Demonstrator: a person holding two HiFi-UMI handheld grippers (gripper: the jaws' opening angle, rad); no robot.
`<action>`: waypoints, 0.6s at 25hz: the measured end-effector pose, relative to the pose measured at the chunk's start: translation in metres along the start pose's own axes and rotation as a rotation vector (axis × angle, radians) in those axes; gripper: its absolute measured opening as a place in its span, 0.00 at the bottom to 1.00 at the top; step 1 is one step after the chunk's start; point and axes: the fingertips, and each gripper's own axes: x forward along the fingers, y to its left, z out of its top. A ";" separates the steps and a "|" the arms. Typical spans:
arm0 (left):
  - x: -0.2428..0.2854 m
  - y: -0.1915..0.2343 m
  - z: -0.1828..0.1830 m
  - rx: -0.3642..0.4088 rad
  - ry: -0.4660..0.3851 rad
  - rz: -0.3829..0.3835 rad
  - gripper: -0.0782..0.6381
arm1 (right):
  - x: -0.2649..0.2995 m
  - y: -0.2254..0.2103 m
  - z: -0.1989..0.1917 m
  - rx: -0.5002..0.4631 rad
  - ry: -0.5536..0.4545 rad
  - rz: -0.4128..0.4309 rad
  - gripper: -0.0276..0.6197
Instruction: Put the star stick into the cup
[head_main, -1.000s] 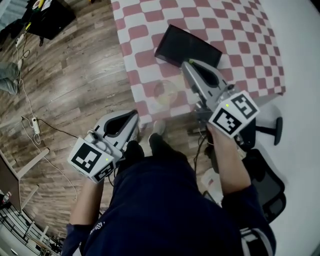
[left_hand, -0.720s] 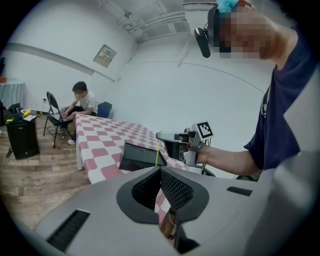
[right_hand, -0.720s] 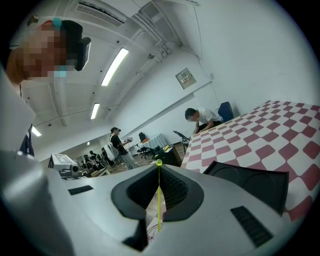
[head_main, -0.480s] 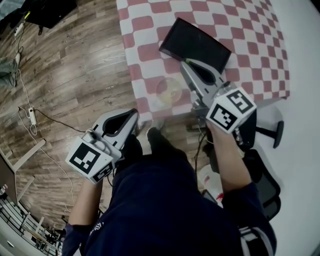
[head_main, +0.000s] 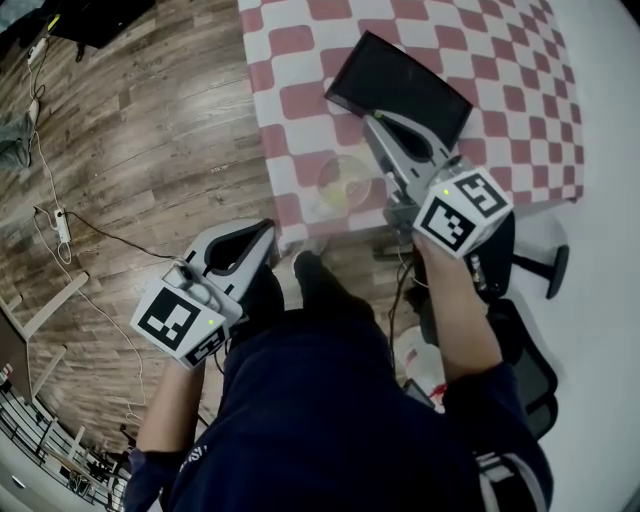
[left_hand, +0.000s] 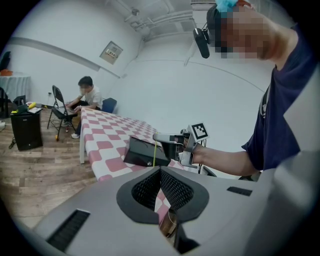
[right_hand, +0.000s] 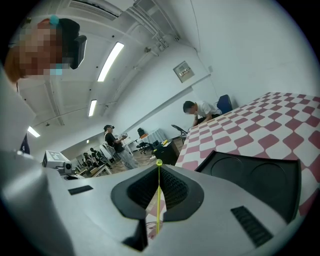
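Cloth (head_main: 520, 60) under tray (head_main: 400, 88): pink/white checks. Tray black. Stick (right_hand: 158, 200) yellow-green. Cup (head_main: 345, 185) by tray clear, yellowish tint. L gripper (head_main: 266, 230), R gripper (head_main: 376, 124): grey, black pads (right_hand: 172, 187), white cubes (head_main: 462, 212) w/ black squares. Floor (head_main: 150, 150) left of tray: brown woodgrain.

Head view steeply down; left gripper view toward right gripper (left_hand: 156, 137), table (left_hand: 107, 125).

No word, number or brand name could be read. The cubes on the left gripper (head_main: 268, 230) and the right gripper (head_main: 374, 119) bore only black-and-white square markers (head_main: 178, 320), without letters. A framed wall sign (left_hand: 111, 51) was too small to read, and the white print on the person's sleeve (head_main: 190, 456) was blurred.
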 end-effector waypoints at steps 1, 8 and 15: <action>0.000 0.001 -0.001 -0.001 0.001 0.000 0.15 | 0.001 -0.002 0.000 0.002 0.001 -0.004 0.07; 0.002 0.002 -0.003 -0.012 0.003 0.002 0.15 | 0.010 -0.015 -0.002 0.006 0.007 -0.040 0.08; 0.004 0.001 -0.002 -0.006 0.011 0.006 0.15 | 0.010 -0.023 -0.004 0.014 0.009 -0.072 0.08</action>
